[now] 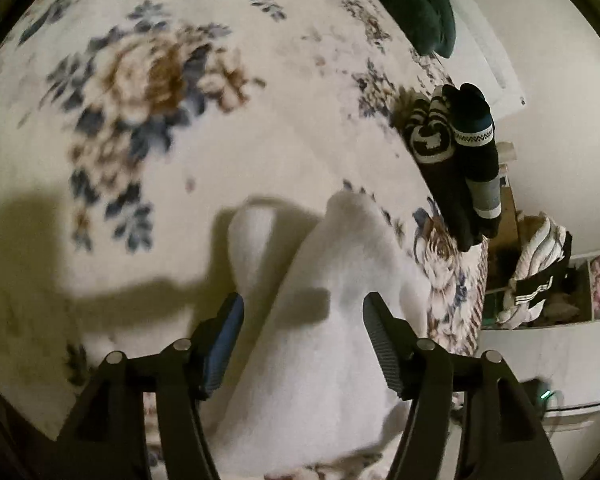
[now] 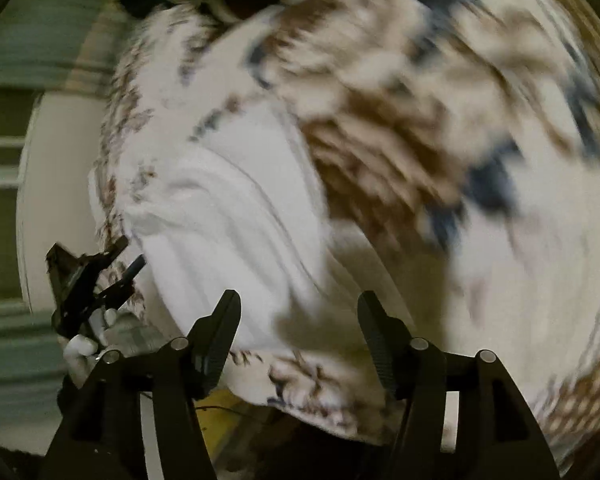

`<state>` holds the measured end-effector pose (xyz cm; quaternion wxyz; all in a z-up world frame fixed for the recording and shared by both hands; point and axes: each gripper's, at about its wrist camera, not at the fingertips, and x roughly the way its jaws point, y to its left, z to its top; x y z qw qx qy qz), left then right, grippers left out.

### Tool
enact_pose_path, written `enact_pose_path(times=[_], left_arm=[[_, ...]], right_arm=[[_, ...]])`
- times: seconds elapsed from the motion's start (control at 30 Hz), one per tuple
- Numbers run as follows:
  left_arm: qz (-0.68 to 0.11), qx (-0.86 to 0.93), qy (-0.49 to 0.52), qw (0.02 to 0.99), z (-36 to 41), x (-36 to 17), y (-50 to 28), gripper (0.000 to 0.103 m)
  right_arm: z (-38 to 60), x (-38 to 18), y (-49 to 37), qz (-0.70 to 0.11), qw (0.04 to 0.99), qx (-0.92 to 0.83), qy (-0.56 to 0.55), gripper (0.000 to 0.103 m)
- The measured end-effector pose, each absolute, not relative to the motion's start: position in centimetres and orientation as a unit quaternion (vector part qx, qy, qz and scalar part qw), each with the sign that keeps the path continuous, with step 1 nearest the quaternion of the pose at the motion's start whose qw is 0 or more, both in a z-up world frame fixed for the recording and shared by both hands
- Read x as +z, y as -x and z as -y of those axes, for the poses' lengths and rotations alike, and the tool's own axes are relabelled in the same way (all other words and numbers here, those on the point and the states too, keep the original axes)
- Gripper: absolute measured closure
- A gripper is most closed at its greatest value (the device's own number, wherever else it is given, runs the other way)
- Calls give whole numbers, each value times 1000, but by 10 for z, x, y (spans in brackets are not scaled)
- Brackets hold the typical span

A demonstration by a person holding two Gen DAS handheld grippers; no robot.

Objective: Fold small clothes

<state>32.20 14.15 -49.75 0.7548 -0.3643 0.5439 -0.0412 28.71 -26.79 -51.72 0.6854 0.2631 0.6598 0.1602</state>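
Left gripper (image 1: 303, 312): jaws apart, straddling the white socks (image 1: 320, 300), no grip yet. Right gripper (image 2: 298, 312): jaws apart, empty, over the same white socks (image 2: 228, 216); view badly blurred. Socks lie on the floral blanket (image 1: 140, 80). Dark socks (image 1: 456, 152) near the blanket's edge. Risk: closing may pinch blanket with sock, or catch one layer only.

The right tongs (image 2: 298, 328) hang with jaws spread apart above a white garment (image 2: 228, 216) lying on the floral blanket (image 2: 440, 120). The left tongs (image 2: 96, 276) show beside it, blurred.
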Motion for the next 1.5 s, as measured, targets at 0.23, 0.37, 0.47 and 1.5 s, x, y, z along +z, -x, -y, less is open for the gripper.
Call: enact_pose_path(times=[0.23,0.37,0.47,1.5], left_arm=[[-542,-61,272,793,-108,-506,-365,67],[-506,-44,250,825,-110,-491,-353,97],[-479,-7,275,834,-127,-478,-335,97],[-513,11,302,804,-143,-514,-340,95]], right_arm=[[214,-534,-384,-654,696,204,-217,40],[193,-545,-418,-656,702,199,-192,40],[193,-549,-430,-651,708,200,-188,40],[122,-567,-457,-630,694,272,-216,99]])
